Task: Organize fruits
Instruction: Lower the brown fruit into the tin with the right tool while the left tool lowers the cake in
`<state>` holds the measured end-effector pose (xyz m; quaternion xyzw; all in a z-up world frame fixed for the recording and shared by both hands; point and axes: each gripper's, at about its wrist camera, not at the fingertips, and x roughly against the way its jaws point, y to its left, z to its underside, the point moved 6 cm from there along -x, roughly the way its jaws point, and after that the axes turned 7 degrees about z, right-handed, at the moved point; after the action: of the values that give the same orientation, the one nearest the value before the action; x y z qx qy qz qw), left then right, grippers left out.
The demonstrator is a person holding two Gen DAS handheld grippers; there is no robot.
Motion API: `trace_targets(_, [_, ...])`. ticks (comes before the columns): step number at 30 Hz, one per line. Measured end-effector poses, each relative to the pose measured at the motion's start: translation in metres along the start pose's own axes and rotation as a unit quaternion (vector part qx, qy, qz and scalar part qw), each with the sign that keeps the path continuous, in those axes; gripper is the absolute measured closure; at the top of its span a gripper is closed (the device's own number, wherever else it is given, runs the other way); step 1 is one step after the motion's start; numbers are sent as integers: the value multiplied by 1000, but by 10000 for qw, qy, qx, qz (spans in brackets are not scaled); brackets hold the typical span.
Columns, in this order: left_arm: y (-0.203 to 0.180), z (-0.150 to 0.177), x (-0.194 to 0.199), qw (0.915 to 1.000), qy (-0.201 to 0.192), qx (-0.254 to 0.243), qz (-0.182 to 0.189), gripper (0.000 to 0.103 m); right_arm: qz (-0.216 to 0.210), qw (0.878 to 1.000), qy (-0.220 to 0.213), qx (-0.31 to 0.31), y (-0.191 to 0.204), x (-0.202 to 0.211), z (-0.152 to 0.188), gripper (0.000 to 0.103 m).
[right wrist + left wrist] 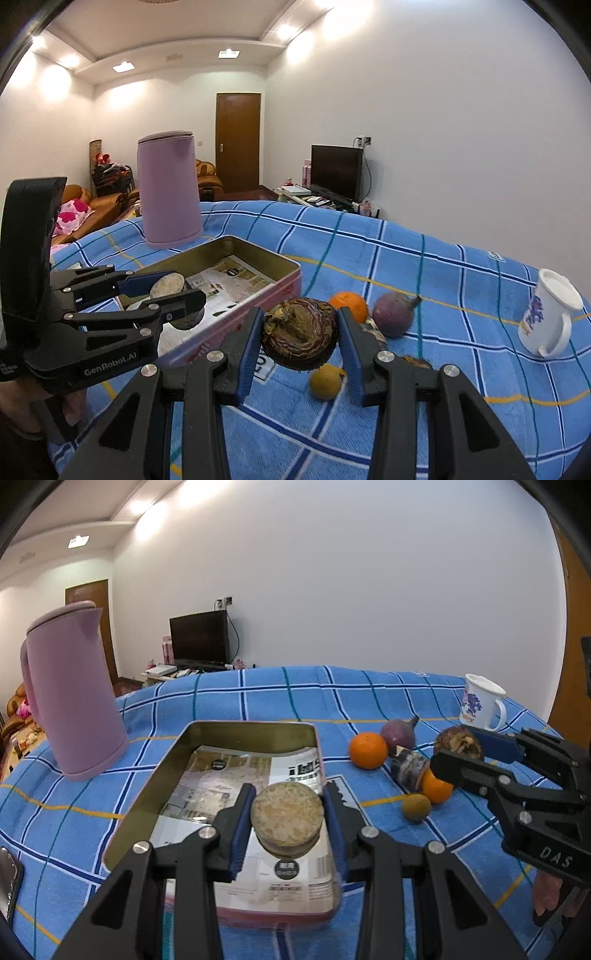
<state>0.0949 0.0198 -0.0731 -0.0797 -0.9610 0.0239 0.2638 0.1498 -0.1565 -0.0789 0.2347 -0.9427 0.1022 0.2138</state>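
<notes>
The left gripper (pixel 288 814) has its jaws clamped on a flat, tan round piece (pixel 287 812), held just above the paper-lined floor of the open tin (pixel 255 731), so a straight drop looks like the next call. Off to its right, the right gripper (pixel 300 338) grips a dark, scaly taro-like root (pixel 300 334) over the blue checked cloth (pixel 443 266), with the tin to its left. Oranges (pixel 368 749) and a purple fruit (pixel 398 733) wait behind.
</notes>
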Motion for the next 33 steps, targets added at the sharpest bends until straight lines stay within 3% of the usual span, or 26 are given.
trace_targets(12, [28, -8, -3, 9997, 52, -30, -232, 65, -276, 9988, 51, 408, 35, -27, -31, 61])
trace_targets(21, [50, -11, -14, 9989, 327, -37, -345, 65, -554, 9972, 292, 405, 52, -59, -33, 61])
trace_targets(33, [65, -9, -29, 9973, 649, 48, -338, 65, -595, 9954, 542, 524, 66, -90, -30, 61])
